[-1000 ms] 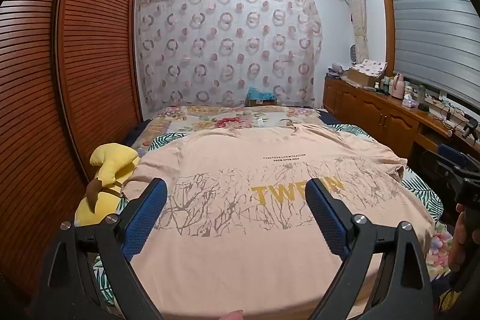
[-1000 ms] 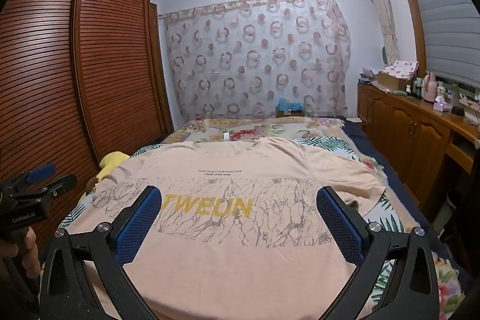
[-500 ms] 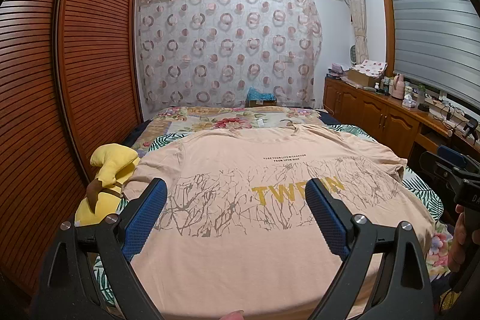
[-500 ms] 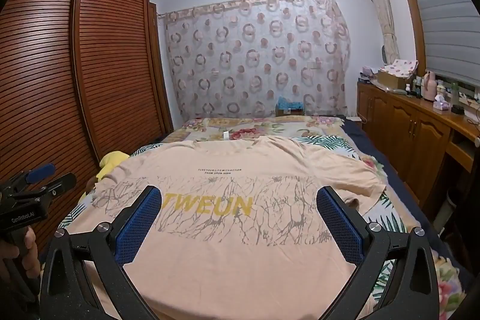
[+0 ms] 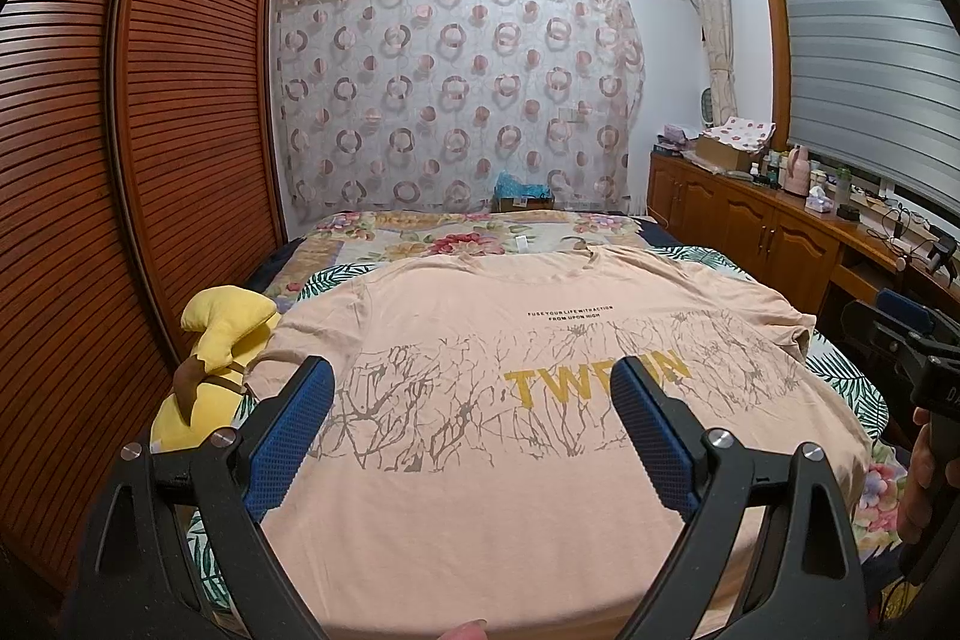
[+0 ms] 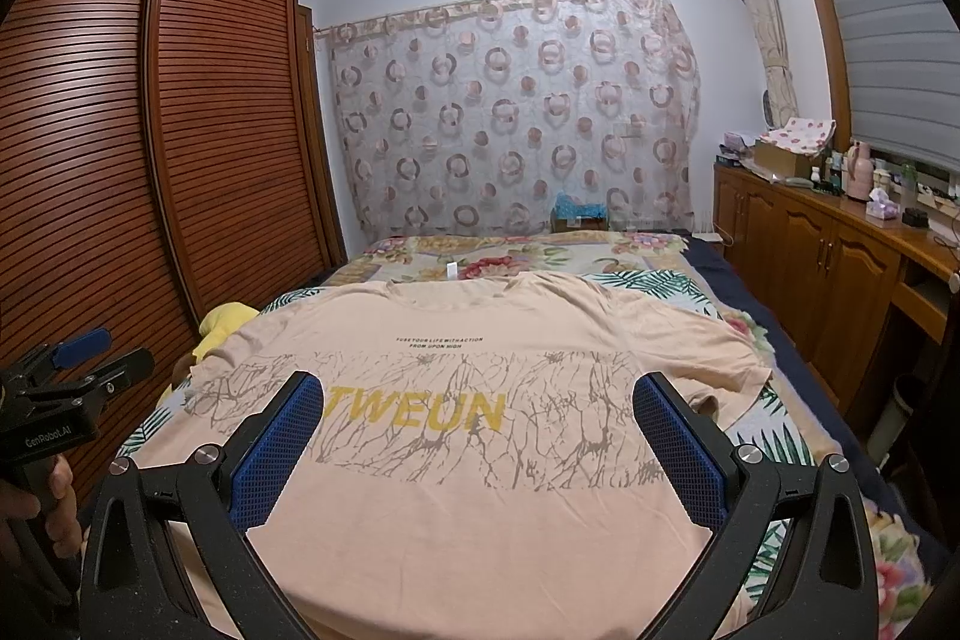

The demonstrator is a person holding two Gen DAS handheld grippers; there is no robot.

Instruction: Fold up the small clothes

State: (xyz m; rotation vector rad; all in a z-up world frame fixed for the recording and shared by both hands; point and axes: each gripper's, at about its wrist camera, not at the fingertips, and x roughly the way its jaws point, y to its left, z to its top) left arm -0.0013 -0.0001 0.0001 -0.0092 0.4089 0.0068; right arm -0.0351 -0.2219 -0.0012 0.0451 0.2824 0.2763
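Observation:
A peach T-shirt (image 5: 480,484) (image 6: 480,508) with yellow lettering and a grey crackle print lies spread flat, front up, on the bed, hem toward me and collar at the far end. My left gripper (image 5: 474,400) hovers open above its lower left part, touching nothing. My right gripper (image 6: 480,406) hovers open above the lower middle of the shirt, also empty. Each gripper shows at the edge of the other's view, held by a hand: the right gripper (image 5: 900,334), the left gripper (image 6: 72,370).
The bed carries a floral and leaf-print cover (image 6: 516,262). A yellow plush toy (image 5: 222,346) lies at the shirt's left sleeve. A slatted wooden wardrobe (image 5: 150,160) runs along the left. A wooden sideboard (image 6: 840,256) with bottles and boxes lines the right wall.

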